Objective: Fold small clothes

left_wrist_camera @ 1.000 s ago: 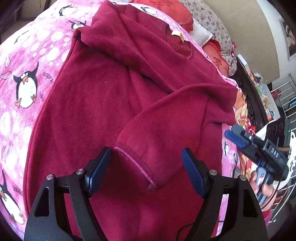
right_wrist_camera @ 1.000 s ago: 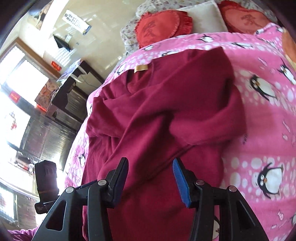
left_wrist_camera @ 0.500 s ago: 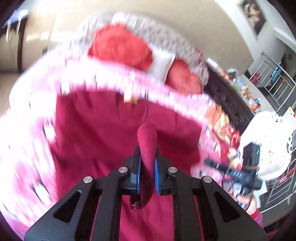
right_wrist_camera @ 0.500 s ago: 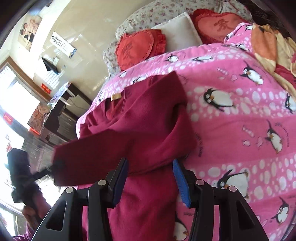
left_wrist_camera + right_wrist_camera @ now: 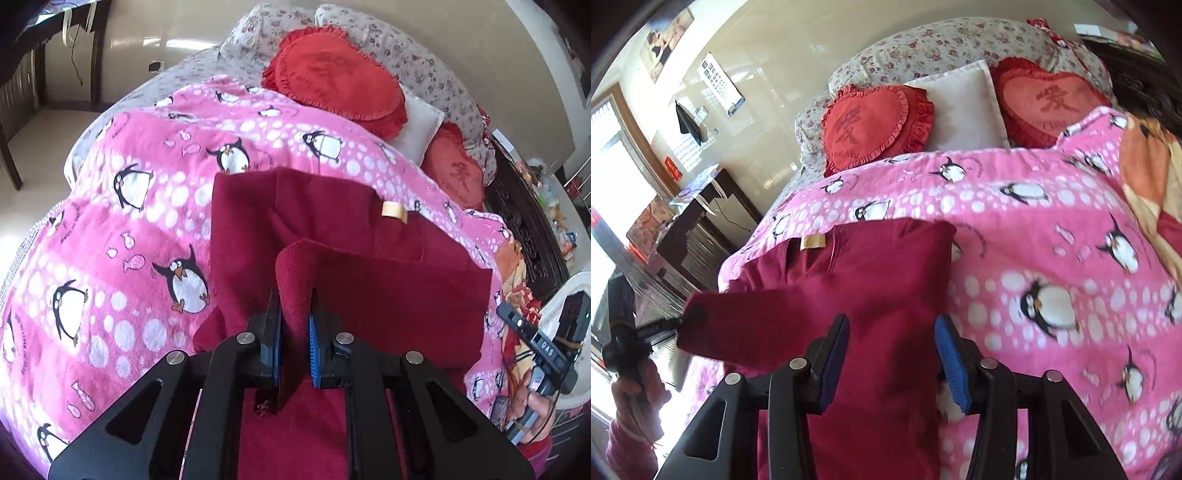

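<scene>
A dark red fleece top (image 5: 369, 280) lies on a pink penguin blanket (image 5: 122, 236), neck label (image 5: 393, 212) toward the pillows. My left gripper (image 5: 293, 332) is shut on the top's sleeve cuff (image 5: 295, 280) and holds it lifted over the body. In the right wrist view the sleeve (image 5: 746, 317) stretches left to that gripper. My right gripper (image 5: 892, 358) is open and empty above the top's (image 5: 879, 295) right edge; it also shows in the left wrist view (image 5: 535, 354) at the far right.
Two red heart cushions (image 5: 875, 125) (image 5: 1049, 99) and a white pillow (image 5: 960, 107) lie at the bed's head. A dark desk (image 5: 701, 229) stands left of the bed. An orange patterned blanket (image 5: 1145, 173) lies at the right edge.
My left gripper closed on the sleeve cuff and lifted it, pulling the sleeve out across the top. My right gripper stayed open and drew back a little.
</scene>
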A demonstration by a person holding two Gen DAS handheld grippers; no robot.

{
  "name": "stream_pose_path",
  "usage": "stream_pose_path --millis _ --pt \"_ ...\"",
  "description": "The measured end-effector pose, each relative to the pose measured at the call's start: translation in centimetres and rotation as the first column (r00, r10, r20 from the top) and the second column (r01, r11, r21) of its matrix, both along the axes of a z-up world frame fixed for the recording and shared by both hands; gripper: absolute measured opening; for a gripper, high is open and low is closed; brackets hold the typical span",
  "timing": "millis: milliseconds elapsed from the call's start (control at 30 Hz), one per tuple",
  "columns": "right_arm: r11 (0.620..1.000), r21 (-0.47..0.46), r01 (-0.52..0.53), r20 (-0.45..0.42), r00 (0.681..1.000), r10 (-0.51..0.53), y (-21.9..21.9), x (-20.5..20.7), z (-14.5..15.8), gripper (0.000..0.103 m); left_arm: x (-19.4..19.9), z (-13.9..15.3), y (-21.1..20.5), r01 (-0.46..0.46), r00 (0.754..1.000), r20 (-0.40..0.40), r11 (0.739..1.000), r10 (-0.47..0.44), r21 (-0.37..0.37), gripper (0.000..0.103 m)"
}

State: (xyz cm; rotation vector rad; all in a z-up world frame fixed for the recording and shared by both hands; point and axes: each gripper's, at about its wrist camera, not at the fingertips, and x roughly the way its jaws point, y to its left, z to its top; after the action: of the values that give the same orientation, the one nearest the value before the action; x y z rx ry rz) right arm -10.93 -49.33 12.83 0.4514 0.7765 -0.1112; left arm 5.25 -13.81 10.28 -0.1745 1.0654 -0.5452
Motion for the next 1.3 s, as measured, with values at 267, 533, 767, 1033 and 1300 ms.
stream_pose_path --millis 267,533,767,1033,1300 --pt "0.993 -0.115 0.01 -0.112 0.993 -0.023 -1.7 5.4 -3.3 0.031 0.2 -1.2 -1.9 0.041 0.999 0.031 0.997 -0.044 0.069 0.011" --pt "0.987 -0.12 -0.111 -0.117 0.988 0.097 2.3 1.0 -2.1 0.041 0.9 -2.6 -1.2 0.025 1.0 -0.005 0.999 -0.025 0.044 0.011" --pt "0.994 -0.096 -0.052 -0.191 0.981 0.033 -0.7 -2.3 -5.7 0.017 -0.3 -1.2 -2.1 0.083 0.996 0.026 0.996 -0.083 0.028 0.012" --pt "0.996 -0.033 0.083 -0.15 0.985 -0.087 -3.2 -4.8 -3.3 0.016 0.1 -3.0 -0.8 0.008 1.0 -0.021 0.998 -0.006 0.055 0.022" --pt "0.999 -0.028 -0.032 -0.057 0.998 0.03 -0.2 -0.7 -2.0 0.036 -0.6 -0.5 1.8 -0.129 0.985 0.13 0.985 0.114 0.114 0.031"
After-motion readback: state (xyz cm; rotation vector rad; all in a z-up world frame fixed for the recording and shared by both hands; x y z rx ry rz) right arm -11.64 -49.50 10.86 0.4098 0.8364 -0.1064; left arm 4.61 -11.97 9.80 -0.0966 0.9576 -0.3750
